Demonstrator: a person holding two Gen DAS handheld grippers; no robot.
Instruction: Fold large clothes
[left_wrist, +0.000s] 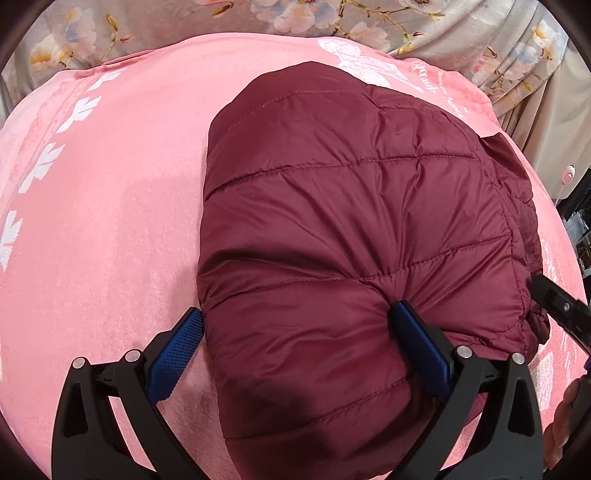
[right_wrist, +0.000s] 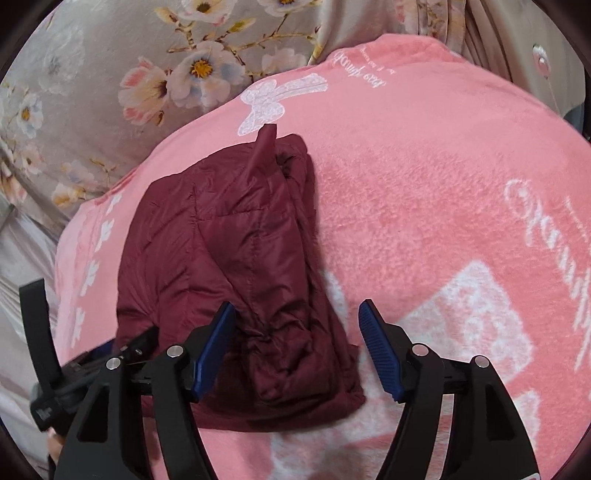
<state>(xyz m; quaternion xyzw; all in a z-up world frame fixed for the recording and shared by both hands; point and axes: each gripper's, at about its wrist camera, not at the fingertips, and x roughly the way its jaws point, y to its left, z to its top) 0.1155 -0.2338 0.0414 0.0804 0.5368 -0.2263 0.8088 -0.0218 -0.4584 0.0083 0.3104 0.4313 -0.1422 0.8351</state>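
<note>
A maroon quilted puffer jacket (left_wrist: 351, 203) lies folded into a compact bundle on a pink fleece blanket (left_wrist: 110, 221). My left gripper (left_wrist: 299, 310) stands wide over the bundle's near end. Its left finger rests on the blanket beside the jacket's edge, and its right finger dents the padding from above. In the right wrist view the jacket (right_wrist: 221, 240) lies left of centre on the blanket (right_wrist: 424, 184). The right gripper (right_wrist: 297, 305) is open, with the jacket's near right corner lying loose between its fingers. The right gripper's tip (left_wrist: 554, 295) shows at the jacket's right edge.
Grey floral fabric (right_wrist: 110, 74) lies beyond the blanket's far edge, and pleated fabric (left_wrist: 517, 74) hangs at the back right. A small white round object (left_wrist: 567, 173) sits at the far right by dark furniture. The blanket carries white printed patterns (right_wrist: 461, 332).
</note>
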